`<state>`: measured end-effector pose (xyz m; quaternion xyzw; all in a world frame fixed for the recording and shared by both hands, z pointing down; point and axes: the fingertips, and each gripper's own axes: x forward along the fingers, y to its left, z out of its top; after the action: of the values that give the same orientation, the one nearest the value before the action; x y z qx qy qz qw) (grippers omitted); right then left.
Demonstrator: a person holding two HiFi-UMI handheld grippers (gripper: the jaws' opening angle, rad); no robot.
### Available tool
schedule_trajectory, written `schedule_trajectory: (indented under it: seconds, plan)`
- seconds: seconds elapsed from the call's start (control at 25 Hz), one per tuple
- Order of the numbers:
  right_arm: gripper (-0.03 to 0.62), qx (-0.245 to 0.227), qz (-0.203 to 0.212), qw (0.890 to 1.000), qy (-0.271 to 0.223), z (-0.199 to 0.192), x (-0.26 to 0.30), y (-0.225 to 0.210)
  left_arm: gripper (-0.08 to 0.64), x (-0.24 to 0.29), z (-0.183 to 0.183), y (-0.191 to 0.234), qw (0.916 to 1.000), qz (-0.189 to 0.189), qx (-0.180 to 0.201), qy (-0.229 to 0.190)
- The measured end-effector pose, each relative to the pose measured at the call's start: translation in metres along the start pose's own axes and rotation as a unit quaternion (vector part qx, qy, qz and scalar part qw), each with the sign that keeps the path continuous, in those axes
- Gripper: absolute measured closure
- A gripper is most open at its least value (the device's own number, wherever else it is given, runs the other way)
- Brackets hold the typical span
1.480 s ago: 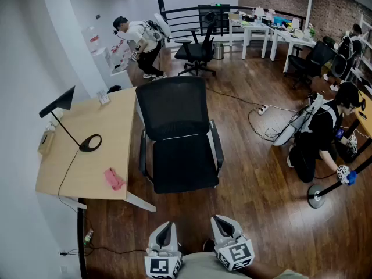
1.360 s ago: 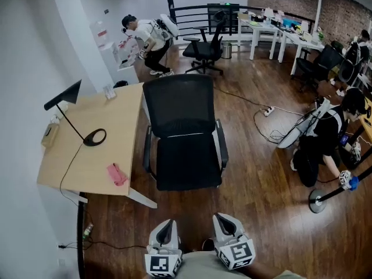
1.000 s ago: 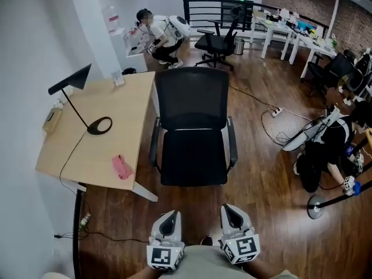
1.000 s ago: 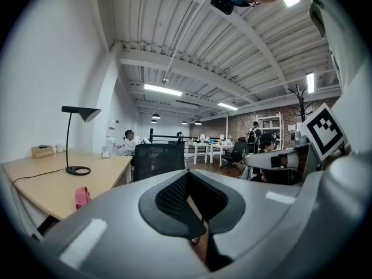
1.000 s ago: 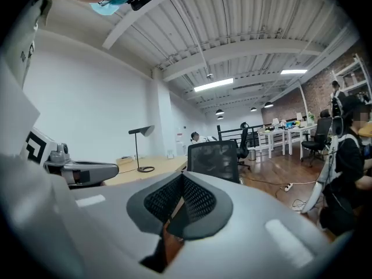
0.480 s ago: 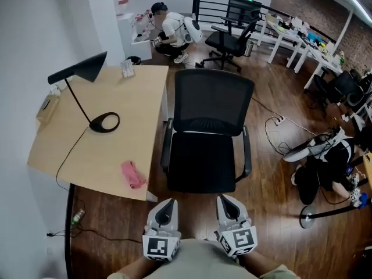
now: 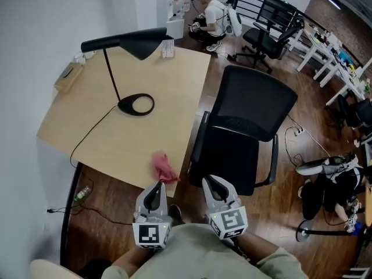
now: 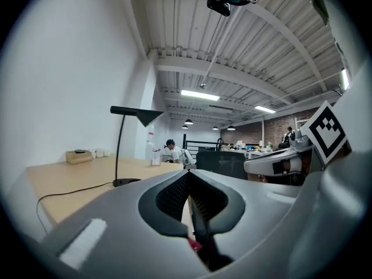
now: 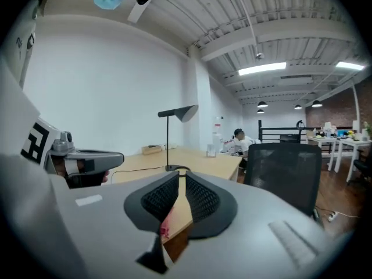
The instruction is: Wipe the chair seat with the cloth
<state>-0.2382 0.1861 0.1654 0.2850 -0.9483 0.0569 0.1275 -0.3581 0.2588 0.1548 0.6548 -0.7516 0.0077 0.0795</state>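
1. The pink cloth [image 7: 163,166] is lying on the table [image 7: 168,92] edge, beside the chair seat [image 7: 232,158].
2. The left gripper [image 7: 156,192] is hovering, jaws together (empty).
3. The right gripper [image 7: 213,185] has just been opening to a narrow gap, gripping nothing.

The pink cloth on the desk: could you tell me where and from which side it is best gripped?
Probably pinch the raised, crumpled fold in the middle of the pink cloth, coming down from above by the near edge of the desk. It lies bunched on the flat top, so a sideways approach would likely push it.

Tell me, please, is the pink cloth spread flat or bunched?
Bunched: the pink cloth lies in a crumpled heap near the desk edge.
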Motion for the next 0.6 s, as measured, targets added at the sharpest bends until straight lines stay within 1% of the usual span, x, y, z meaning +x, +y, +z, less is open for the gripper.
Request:
schedule_trajectory:
  seconds: [0.04,0.2,0.36,0.48,0.6]
  plan:
    - [0.539,-0.003,0.017,1.000,0.009,-0.003,0.013,0.009,0.554,0.000,0.001,0.012,0.9999,0.014,0.000,-0.003]
    - [0.516,-0.009,0.071,0.997,0.038,-0.016,0.057,0.040,0.554,-0.003,-0.006,0.046,0.9983,0.058,-0.006,0.003]
    - [0.496,-0.018,0.113,0.991,0.062,-0.033,0.097,0.060,0.554,0.001,-0.016,0.065,0.9958,0.091,-0.002,0.015]
    - [0.477,-0.022,0.137,0.986,0.091,-0.053,0.123,0.070,0.554,0.003,-0.032,0.074,0.9930,0.115,0.002,0.029]
    - [0.462,-0.029,0.146,0.982,0.120,-0.078,0.145,0.075,0.554,0.006,-0.047,0.082,0.9899,0.135,-0.002,0.044]
